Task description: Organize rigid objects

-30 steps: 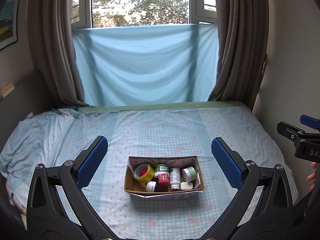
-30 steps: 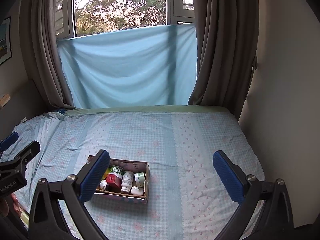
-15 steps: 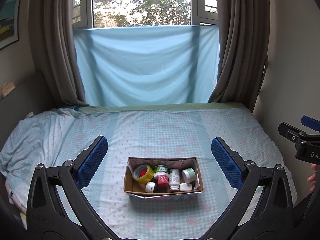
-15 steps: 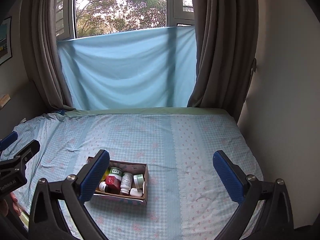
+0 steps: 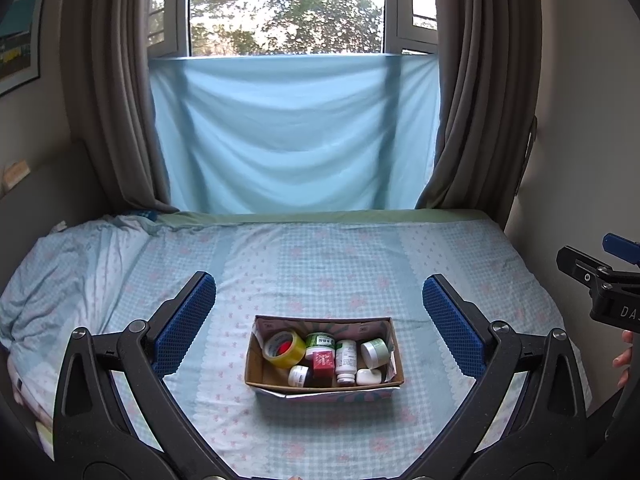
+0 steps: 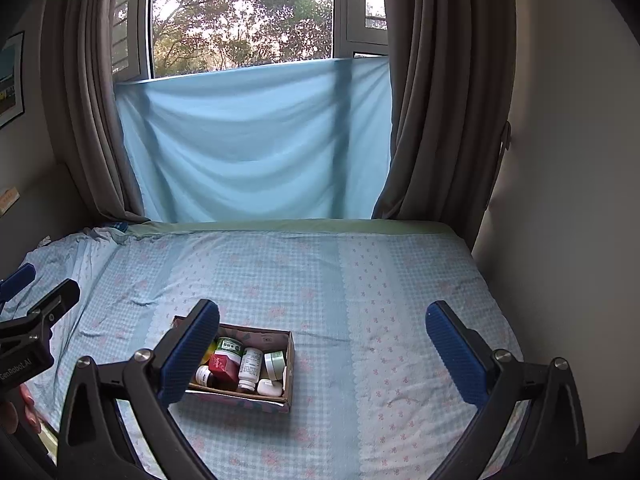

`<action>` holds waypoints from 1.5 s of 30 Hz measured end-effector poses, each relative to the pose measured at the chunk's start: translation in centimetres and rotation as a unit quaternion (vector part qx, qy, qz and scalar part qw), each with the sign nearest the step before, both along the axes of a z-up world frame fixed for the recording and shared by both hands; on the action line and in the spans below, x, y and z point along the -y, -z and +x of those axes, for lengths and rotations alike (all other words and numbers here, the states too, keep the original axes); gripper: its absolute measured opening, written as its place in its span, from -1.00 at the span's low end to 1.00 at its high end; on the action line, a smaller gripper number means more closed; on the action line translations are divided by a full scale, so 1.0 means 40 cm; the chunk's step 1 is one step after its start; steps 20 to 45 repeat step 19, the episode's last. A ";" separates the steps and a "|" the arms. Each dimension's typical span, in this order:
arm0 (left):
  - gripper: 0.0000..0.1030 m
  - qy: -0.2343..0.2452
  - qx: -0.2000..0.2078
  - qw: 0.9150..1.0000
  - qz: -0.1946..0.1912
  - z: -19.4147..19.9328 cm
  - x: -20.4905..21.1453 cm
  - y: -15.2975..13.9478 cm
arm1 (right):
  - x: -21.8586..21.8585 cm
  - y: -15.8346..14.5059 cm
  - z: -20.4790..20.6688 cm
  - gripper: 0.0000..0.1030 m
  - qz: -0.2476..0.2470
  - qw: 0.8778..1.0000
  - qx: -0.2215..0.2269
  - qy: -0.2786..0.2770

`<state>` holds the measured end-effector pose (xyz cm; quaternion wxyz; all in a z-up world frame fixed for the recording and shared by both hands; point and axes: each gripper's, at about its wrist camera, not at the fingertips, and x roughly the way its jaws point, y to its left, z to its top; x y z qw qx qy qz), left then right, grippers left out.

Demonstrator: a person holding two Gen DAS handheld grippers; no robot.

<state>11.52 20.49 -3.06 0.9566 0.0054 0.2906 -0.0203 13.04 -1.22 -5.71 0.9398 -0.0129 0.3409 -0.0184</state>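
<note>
A small cardboard box (image 5: 251,356) stands on the bed. In it lie a yellow tape roll (image 5: 283,349), a green-capped jar (image 5: 320,342), a red box (image 5: 323,363), a white pill bottle (image 5: 346,361), a pale green jar (image 5: 375,353), a small dark bottle (image 5: 298,376) and a white tub (image 5: 368,377). My left gripper (image 5: 319,316) is open and empty, held above and in front of the box. My right gripper (image 6: 322,342) is open and empty to the right of the box (image 6: 289,360); its left finger hides the box's left part.
The bed (image 5: 320,256) has a blue checked sheet with a rumpled fold at the left (image 5: 60,272). A blue cloth (image 5: 292,136) hangs under the window between grey curtains. A wall (image 6: 560,200) runs along the bed's right side.
Both grippers have drifted slightly back; the box sits a little lower in both views. Both stay open. Nothing in the box has moved.
</note>
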 end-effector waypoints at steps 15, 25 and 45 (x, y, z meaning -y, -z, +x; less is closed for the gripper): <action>1.00 -0.029 0.026 0.999 0.012 -0.016 -0.003 -0.004 | -0.004 -0.009 0.003 1.00 -0.003 1.000 0.001 -0.007; 1.00 -0.031 0.035 0.999 0.001 -0.018 -0.013 -0.008 | -0.004 -0.007 0.007 1.00 -0.003 1.000 0.002 -0.008; 1.00 -0.031 0.035 0.999 0.001 -0.018 -0.013 -0.008 | -0.004 -0.007 0.007 1.00 -0.003 1.000 0.002 -0.008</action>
